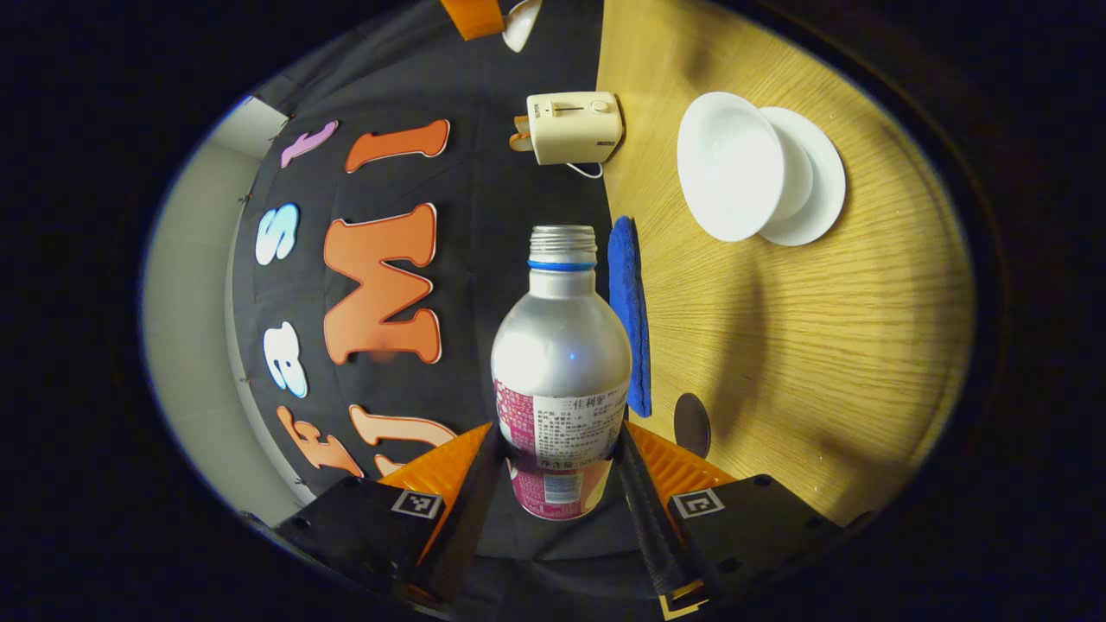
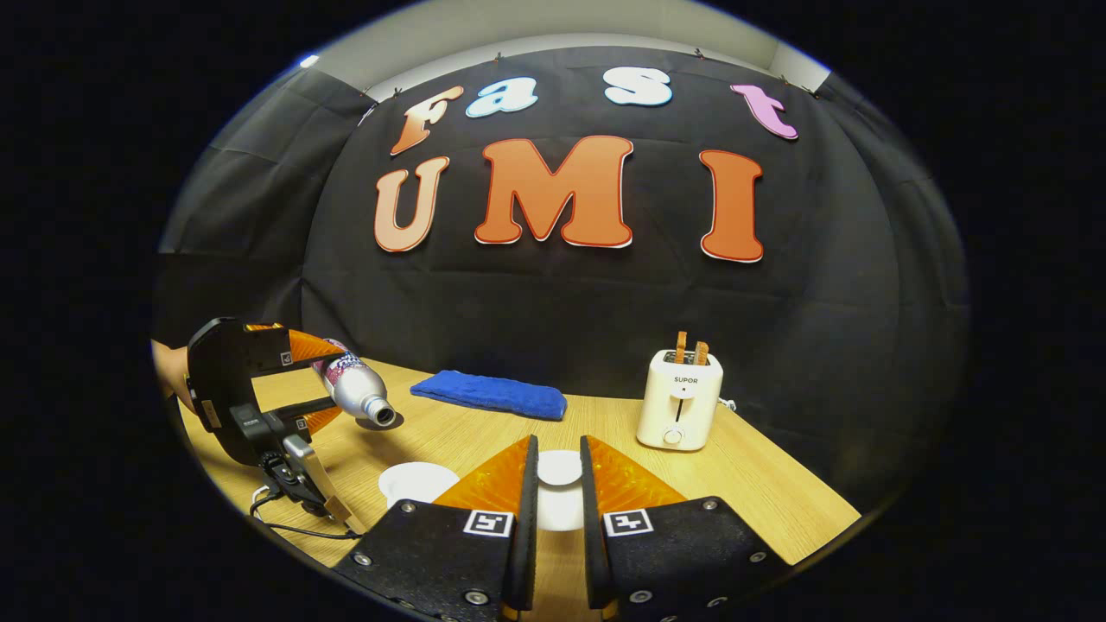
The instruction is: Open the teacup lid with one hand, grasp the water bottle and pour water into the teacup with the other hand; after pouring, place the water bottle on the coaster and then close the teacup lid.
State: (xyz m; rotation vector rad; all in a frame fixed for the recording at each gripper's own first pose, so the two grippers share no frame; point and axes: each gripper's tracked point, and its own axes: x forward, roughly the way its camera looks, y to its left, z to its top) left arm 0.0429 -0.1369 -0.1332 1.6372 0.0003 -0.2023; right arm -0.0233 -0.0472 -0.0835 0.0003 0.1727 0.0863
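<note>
1. My left gripper (image 1: 560,471) had its fingers pressed on both sides of the water bottle (image 1: 560,363), low on the label. The neck pointed forward, away from the fingers, and the cap was off.
2. In the right gripper view the bottle lay tipped nearly level, mouth aimed down toward the table (image 2: 760,484).
3. My right gripper (image 2: 553,510) had its fingers drawn close on a white piece (image 2: 560,468) between them, which I took for the teacup lid. I could not tell whether both pads touched it.
4. The teacup (image 2: 418,480) sat left of the right fingers, below and ahead of the bottle mouth.
5. To pour well, I judged the mouth should come over the cup before tipping further, slowly.
6. The dark coaster (image 1: 691,425) lay just right of the left fingers.
</note>
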